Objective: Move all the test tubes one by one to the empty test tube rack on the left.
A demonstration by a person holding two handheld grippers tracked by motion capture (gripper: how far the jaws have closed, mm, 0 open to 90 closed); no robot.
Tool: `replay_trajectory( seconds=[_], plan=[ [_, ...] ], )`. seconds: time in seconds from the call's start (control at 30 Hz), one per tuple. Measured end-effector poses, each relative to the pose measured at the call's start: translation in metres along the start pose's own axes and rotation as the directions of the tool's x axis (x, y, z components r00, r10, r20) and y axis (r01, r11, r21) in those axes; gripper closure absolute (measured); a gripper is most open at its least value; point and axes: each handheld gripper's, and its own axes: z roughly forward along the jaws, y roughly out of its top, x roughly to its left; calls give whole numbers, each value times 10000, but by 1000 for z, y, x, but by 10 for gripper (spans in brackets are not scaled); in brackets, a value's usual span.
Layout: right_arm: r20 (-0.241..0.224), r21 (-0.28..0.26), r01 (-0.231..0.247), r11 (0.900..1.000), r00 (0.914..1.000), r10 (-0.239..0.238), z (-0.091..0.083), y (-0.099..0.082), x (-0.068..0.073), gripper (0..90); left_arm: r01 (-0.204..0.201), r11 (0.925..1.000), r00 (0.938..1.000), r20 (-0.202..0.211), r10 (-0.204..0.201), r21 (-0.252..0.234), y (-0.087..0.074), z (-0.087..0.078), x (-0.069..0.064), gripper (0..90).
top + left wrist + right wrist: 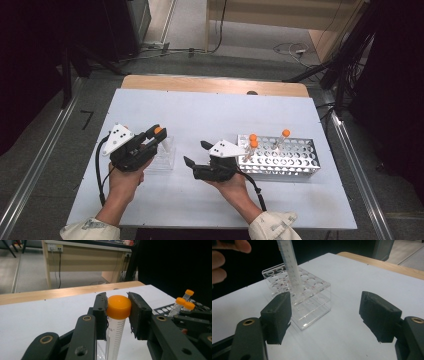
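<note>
- The left gripper [117, 312] pinches the orange screw cap of a clear graduated plastic tube [115, 336] between its two black pads; in the left gripper view the tube hangs upright and its lower end is cut off by the bottom edge
- In the high view the left gripper [159, 136] hides the tube body, so just the orange cap shows, above a clear acrylic rack [165, 155] on the white table [210, 115]
- In the right gripper view the tube [290, 267] stands over the clear rack [312, 300], top cut off; whether its tip sits in a hole is hard to tell through the clear plastic
- The right gripper [327, 317] has its jaws spread wide with nothing between them, near the clear rack
- A perforated metal rack [290, 157] at the right holds three more orange-capped tubes [252, 145], tilted
</note>
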Motion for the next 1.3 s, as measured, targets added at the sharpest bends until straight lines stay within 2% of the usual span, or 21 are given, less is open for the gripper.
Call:
replay_trajectory(
  seconds=[0.3, 0.5, 0.7, 0.77, 0.87, 1.17, 1.3],
  plan=[
    [87, 123, -111, 9999, 9999, 110, -7, -7, -5, 241, 219, 9992, 9992, -326, -230, -336, 12, -10, 17, 692],
    [123, 149, -87, 9999, 9999, 85, -11, -9, -6, 241, 297, 9984, 9962, -808, -335, -482, 15, -15, 32, 696],
    [170, 178, -110, 9998, 9998, 107, -13, -11, -7, 242, 195, 9990, 9877, -1541, -256, -410, 12, -16, 47, 696],
    [178, 182, -84, 9998, 9998, 80, -12, -12, -7, 242, 294, 9987, 9844, -1722, -362, -416, 11, -15, 53, 696],
    [170, 203, -69, 9998, 9998, 65, -12, -12, -8, 243, 230, 9991, 9794, -1997, -298, -364, 8, -14, 60, 696],
    [188, 195, -103, 9998, 9998, 99, -13, -13, -8, 245, -131, 9996, 9688, -2478, 62, -264, 5, -10, 67, 696],
    [160, 189, -59, 9998, 9999, 56, -13, -13, -7, 245, -97, 9998, 9670, -2549, 52, -165, 3, -8, 70, 696]
  ],
)
